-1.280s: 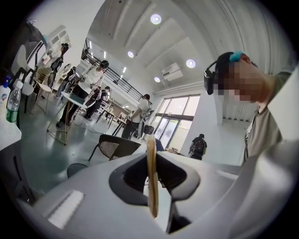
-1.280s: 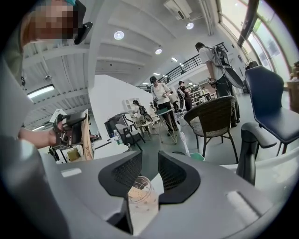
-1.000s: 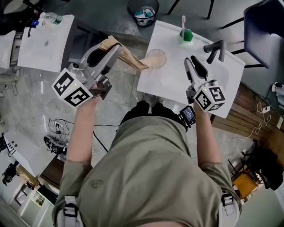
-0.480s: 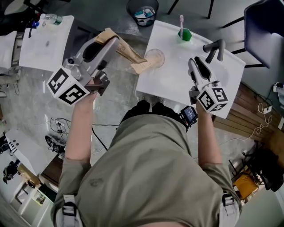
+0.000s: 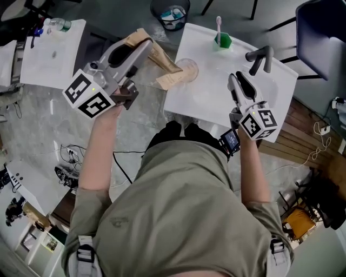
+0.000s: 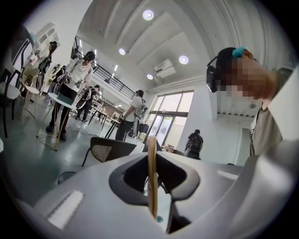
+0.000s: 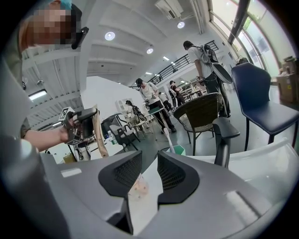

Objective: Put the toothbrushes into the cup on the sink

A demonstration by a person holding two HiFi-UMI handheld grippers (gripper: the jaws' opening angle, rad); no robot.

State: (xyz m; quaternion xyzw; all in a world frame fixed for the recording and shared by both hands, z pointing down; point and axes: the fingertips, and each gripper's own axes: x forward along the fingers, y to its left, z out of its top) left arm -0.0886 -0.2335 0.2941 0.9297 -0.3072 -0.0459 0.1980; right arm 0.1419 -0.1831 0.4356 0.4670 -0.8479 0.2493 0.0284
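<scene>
- The left gripper (image 5: 141,51) is clamped on one end of a long flat brown paper packet (image 5: 162,65), which I take to be a wrapped toothbrush; its own view shows the packet edge-on between the pads; the packet hangs off the sink's left side, its free end near the clear cup (image 5: 187,69); whether they touch I cannot tell
- The right gripper (image 5: 234,81) hovers over the white sink (image 5: 216,97), jaws apart, nothing between them
- Risk: the clear cup stands close to the sink's corner and looks light; a sideways brush from the packet's long end could topple it or push it off the edge
- Risk: held only at one end, the packet could swing in the pads and miss the rim; a firm, slow lowering seems wise
- Risk: a tall packet leaning in a light cup may tip it over; the free gripper could steady the cup
- Containers: the clear cup looks empty; the green cup (image 5: 223,41) near the black faucet (image 5: 259,58) holds one toothbrush (image 5: 219,24), upright; the waste bin (image 5: 170,11) on the floor beyond holds some rubbish
</scene>
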